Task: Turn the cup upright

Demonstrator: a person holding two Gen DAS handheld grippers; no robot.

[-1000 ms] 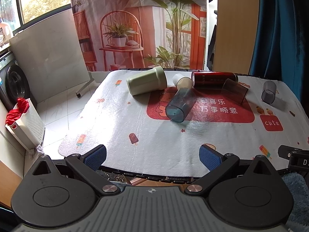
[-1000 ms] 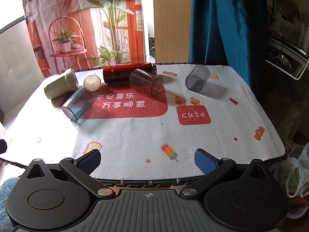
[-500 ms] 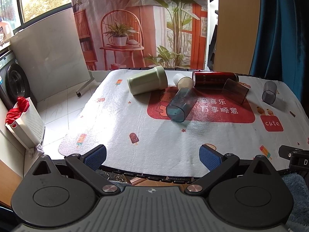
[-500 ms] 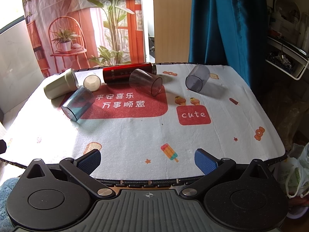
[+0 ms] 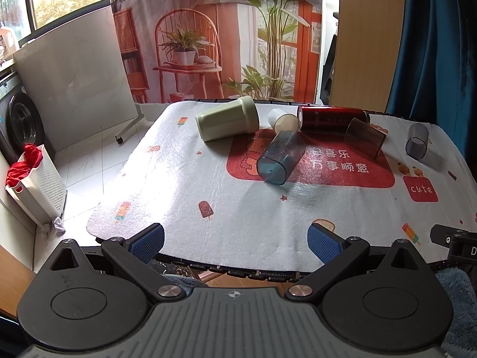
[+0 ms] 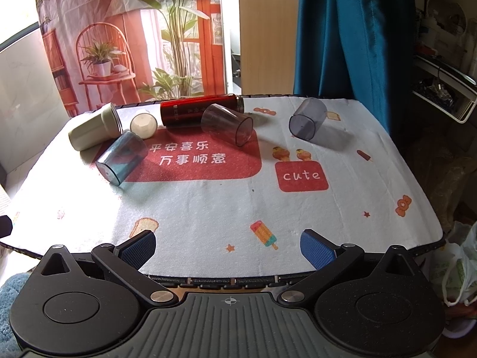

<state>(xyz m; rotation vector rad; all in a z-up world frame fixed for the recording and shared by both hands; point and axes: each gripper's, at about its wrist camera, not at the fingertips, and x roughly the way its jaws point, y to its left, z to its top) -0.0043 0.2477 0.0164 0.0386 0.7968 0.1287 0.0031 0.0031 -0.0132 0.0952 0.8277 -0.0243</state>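
Note:
Several cups lie on their sides at the far part of the table: a pale green cup [image 5: 228, 121] [image 6: 94, 130], a small cream cup [image 5: 283, 120] [image 6: 143, 125], a blue see-through cup [image 5: 280, 157] [image 6: 122, 157], a smoky brown cup [image 5: 364, 140] [image 6: 228, 124] and a grey see-through cup [image 5: 417, 145] [image 6: 307, 118]. A red bottle [image 5: 332, 116] [image 6: 190, 113] lies behind them. My left gripper [image 5: 235, 240] and right gripper [image 6: 228, 249] are both open and empty at the near table edge, well short of the cups.
A white printed cloth [image 6: 223, 208] covers the table. A white basket with red cloth [image 5: 32, 185] stands on the floor at left. A blue curtain [image 6: 351, 32] hangs at the back right. A plastic bag [image 6: 459, 268] hangs off the right edge.
The left wrist view has shifted very slightly. The cups and both grippers stay as they were.

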